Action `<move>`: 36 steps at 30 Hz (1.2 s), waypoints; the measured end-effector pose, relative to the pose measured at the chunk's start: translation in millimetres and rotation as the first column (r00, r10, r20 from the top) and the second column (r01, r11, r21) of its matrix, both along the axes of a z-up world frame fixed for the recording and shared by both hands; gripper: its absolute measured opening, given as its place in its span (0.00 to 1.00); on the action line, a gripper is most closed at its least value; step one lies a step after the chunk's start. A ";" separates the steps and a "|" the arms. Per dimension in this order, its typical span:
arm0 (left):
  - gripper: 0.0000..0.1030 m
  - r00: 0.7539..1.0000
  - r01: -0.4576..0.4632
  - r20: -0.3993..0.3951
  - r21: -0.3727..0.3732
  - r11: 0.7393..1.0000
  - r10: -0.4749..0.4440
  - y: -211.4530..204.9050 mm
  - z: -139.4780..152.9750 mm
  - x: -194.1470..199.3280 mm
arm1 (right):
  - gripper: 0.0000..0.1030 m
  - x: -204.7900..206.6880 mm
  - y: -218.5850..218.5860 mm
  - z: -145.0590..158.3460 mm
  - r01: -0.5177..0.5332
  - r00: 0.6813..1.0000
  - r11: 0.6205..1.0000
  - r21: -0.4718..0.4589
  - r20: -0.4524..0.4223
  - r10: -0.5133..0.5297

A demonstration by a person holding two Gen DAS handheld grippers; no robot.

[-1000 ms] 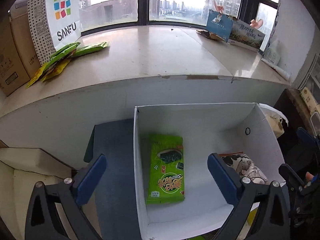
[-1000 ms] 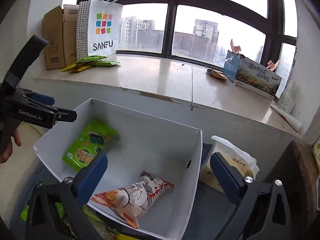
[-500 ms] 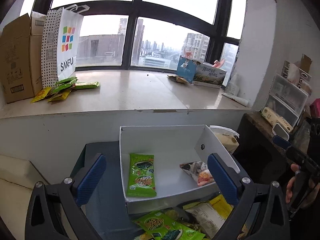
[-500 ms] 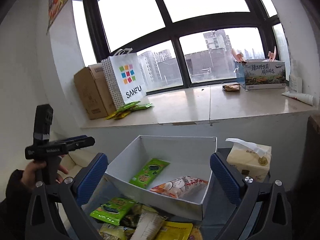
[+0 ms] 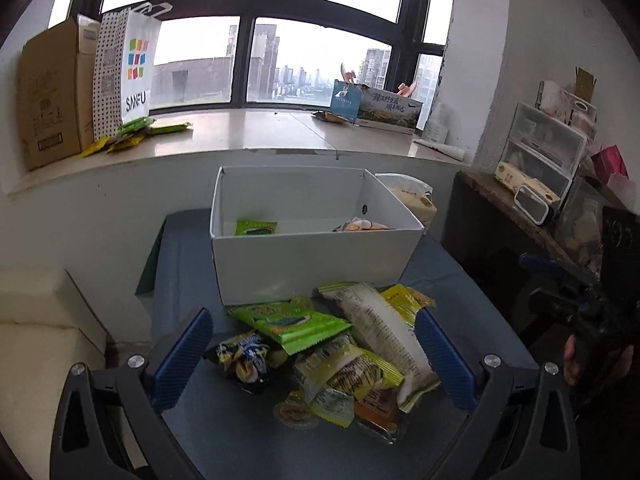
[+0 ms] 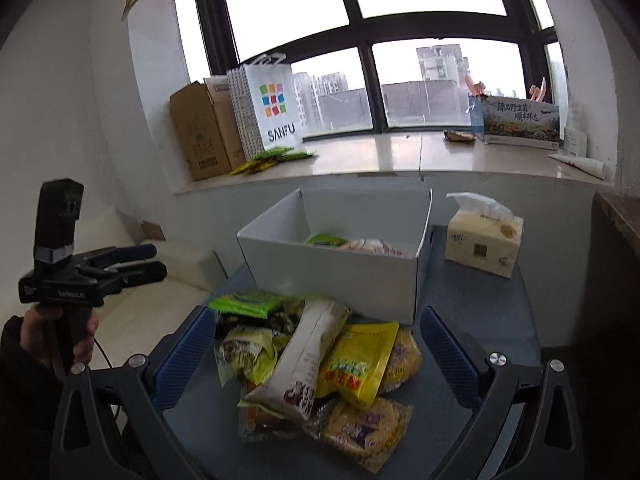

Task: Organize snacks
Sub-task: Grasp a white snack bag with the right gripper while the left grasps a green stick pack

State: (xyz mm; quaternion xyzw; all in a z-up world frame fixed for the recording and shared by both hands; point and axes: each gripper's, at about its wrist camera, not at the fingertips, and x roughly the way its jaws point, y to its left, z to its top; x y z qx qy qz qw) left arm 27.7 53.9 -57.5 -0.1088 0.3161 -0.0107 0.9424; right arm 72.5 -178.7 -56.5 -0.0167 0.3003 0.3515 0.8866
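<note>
A white box (image 5: 316, 260) stands on the blue table (image 5: 472, 312); it also shows in the right wrist view (image 6: 336, 276). Inside lie a green seaweed packet (image 5: 256, 227) and a red-and-white snack bag (image 5: 362, 225). A pile of loose snacks (image 5: 332, 348) lies in front of the box, with a long white packet (image 6: 304, 364) and a yellow bag (image 6: 358, 364) on top. My left gripper (image 5: 314, 354) is open and empty above the pile. My right gripper (image 6: 316, 354) is open and empty above the pile. The left gripper also shows at the left of the right wrist view (image 6: 124, 260).
A tissue pack (image 6: 482, 246) sits right of the box. The windowsill (image 5: 256, 132) behind holds a cardboard box (image 5: 52, 100), a SANFU bag (image 5: 128, 76), green packets (image 5: 136, 136) and a printed carton (image 5: 380, 106). A cluttered shelf (image 5: 544, 168) stands at right.
Both grippers have pulled back and up from the box. The loose snack pile in front of the box has come into view. Both stay open.
</note>
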 end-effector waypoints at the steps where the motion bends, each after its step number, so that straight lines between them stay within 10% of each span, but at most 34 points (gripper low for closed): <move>1: 1.00 1.000 0.005 0.001 -0.027 1.000 -0.005 1.5 -2.5 -2.5 | 1.00 -0.6 3.9 -6.9 -0.005 1.000 1.000 -0.021 -0.016 0.005; 19: 1.00 0.995 -0.104 -0.034 -0.322 0.941 0.098 55.9 -35.7 -10.6 | 0.98 74.9 97.5 -92.8 -0.114 0.953 0.973 -0.200 -0.297 0.050; 23: 1.00 0.992 -0.126 -0.050 -0.392 0.911 0.116 63.9 -46.5 -11.4 | 0.43 89.6 99.9 -115.1 -0.083 0.923 0.970 -0.228 -0.384 -0.011; 33: 1.00 0.986 -0.159 -0.119 -0.501 0.851 0.114 75.7 -68.1 -1.9 | 0.32 74.9 68.5 -90.1 -0.061 0.947 0.988 -0.144 -0.322 0.011; 36: 1.00 0.974 -0.212 -0.195 -0.573 0.792 0.120 82.1 -82.5 9.9 | 0.32 66.3 54.9 -78.0 -0.043 0.960 0.992 -0.121 -0.281 0.007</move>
